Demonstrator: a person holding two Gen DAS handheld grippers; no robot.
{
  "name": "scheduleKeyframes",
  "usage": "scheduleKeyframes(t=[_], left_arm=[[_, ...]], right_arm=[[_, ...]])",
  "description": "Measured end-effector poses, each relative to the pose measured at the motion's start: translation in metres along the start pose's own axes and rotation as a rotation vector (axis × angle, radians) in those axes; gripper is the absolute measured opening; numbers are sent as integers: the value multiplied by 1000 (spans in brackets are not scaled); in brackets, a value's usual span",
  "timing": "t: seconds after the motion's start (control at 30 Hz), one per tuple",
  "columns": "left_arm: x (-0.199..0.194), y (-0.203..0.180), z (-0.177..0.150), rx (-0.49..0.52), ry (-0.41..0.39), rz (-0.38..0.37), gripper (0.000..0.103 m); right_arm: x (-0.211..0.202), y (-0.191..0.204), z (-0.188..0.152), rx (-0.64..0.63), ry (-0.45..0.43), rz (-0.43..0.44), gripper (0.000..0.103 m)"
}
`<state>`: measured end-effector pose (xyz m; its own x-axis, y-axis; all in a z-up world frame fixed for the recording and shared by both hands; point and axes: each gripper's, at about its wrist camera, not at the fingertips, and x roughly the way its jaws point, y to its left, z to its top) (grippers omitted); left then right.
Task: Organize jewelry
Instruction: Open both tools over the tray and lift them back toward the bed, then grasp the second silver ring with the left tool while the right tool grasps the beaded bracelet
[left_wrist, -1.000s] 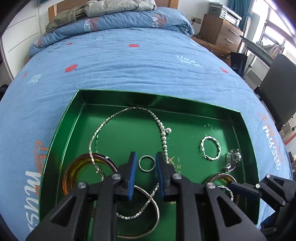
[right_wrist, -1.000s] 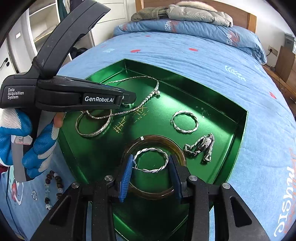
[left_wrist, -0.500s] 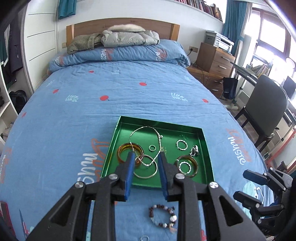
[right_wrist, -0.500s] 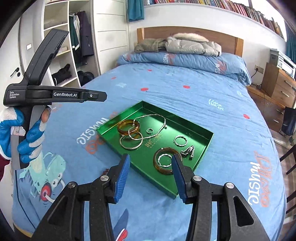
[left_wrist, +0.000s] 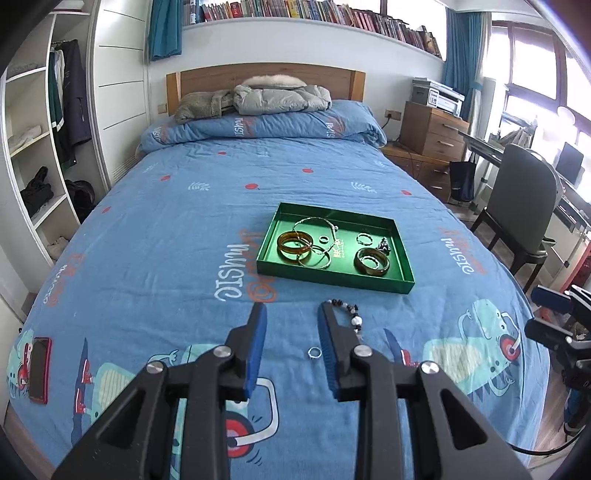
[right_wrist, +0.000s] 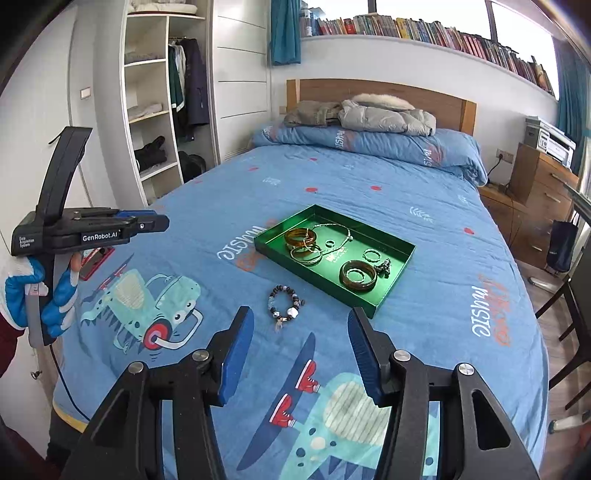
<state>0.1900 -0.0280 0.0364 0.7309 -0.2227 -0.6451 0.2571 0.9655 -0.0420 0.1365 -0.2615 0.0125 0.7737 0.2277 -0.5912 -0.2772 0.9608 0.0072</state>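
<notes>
A green tray (left_wrist: 334, 275) lies mid-bed holding two amber bangles (left_wrist: 294, 242), a silver necklace (left_wrist: 317, 220), rings and silver bangles. In the right wrist view the same tray (right_wrist: 314, 273) sits ahead. A beaded bracelet (right_wrist: 286, 304) and a small ring (left_wrist: 314, 352) lie on the blue cover in front of the tray. My left gripper (left_wrist: 291, 308) hovers well short of the tray, its jaws opening, nothing between them. My right gripper (right_wrist: 300, 312) also hangs above the cover with its jaws opening and nothing between them. From the right wrist, the left gripper (right_wrist: 159, 224) shows in a gloved hand.
A red phone (left_wrist: 38, 369) lies near the bed's left corner. Jackets and a folded duvet (left_wrist: 266, 125) fill the head end. A chair (left_wrist: 524, 206) and wooden drawers (left_wrist: 432, 129) stand to the right, open wardrobe shelves (right_wrist: 151, 110) to the left.
Both grippers have pulled back and up from right above the tray, and their jaws have widened. The bracelet and ring on the cover have come into view.
</notes>
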Motion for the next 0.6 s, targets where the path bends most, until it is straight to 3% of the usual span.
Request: scheduleKeyframes(t=[0.23,0.6], left_arm=[[-45,4,-44,-7,-65,40,27],[-47,15,-68,5,-7,28,31]], right_arm=[[-39,20,-26,22,-42,4,55],[-61,23,-55,63,-60,-29,56]])
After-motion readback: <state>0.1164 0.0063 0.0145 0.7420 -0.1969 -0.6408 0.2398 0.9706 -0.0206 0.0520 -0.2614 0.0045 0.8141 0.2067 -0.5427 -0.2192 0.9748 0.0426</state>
